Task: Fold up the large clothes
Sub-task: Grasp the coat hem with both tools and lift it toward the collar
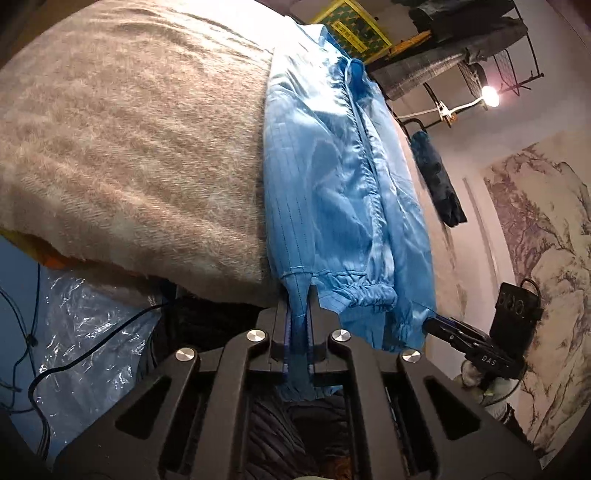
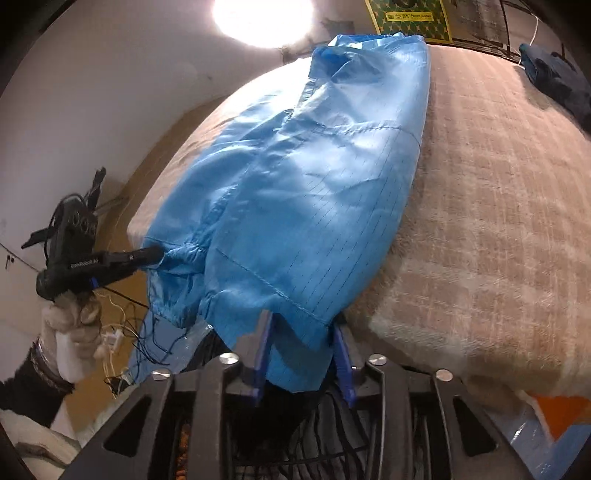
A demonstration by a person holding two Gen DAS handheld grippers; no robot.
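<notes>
A shiny light-blue garment (image 1: 332, 166) (image 2: 314, 184) lies lengthwise on a beige fuzzy blanket (image 1: 129, 147) (image 2: 480, 221), its near hem hanging over the bed's edge. My left gripper (image 1: 298, 299) is shut on the hem at one corner, and a strip of blue cloth runs back between its fingers. In the right wrist view it (image 2: 159, 254) bites the gathered cuff side, held by a gloved hand (image 2: 70, 332). My right gripper (image 2: 303, 321) (image 1: 430, 325) is at the other corner. Its blue fingers (image 2: 341, 350) stand apart with the hem hanging loosely between them.
A dark blue cloth (image 1: 439, 184) (image 2: 557, 81) lies at the bed's far side. A bright lamp (image 1: 489, 96) (image 2: 262, 18), a yellow-green box (image 1: 354, 29) and a clothes rack (image 1: 461, 55) stand beyond. Clear plastic sheeting (image 1: 85, 314) and cables lie below the bed's edge.
</notes>
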